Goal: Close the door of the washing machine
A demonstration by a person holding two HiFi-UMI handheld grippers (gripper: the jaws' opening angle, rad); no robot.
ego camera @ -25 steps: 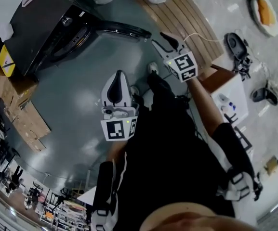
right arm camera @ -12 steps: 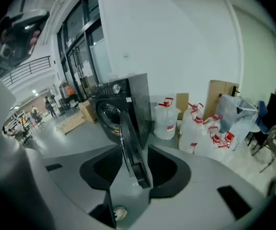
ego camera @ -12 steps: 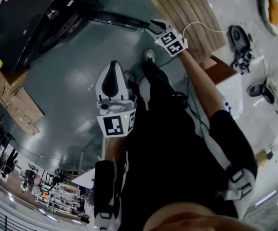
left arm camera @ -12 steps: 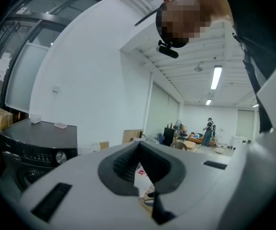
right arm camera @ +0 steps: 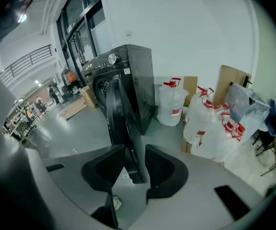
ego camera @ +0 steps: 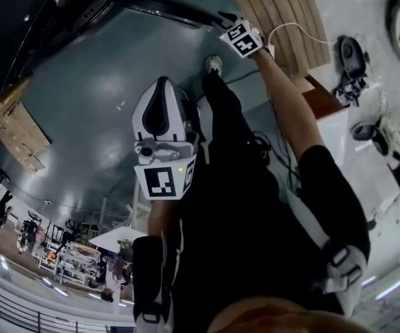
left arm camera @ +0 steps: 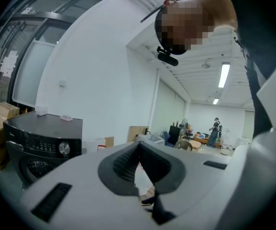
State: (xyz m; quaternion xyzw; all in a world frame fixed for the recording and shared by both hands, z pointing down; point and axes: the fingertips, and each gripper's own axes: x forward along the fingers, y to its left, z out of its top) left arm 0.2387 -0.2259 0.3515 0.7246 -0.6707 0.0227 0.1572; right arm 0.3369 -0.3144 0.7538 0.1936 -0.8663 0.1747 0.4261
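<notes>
The door (right arm camera: pixel 121 114) is standing wide open on the washing machine (right arm camera: pixel 133 71); closing is not yet done. The right hand-held gripper (right arm camera: pixel 137 164) is pinching its free edge. The left hand-held gripper (left arm camera: pixel 138 147) is idling closed, empty.

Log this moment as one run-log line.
door: open | right claw: clamped on door edge | left claw: shut, empty, away from washing machine | step: swing door shut pending
</notes>
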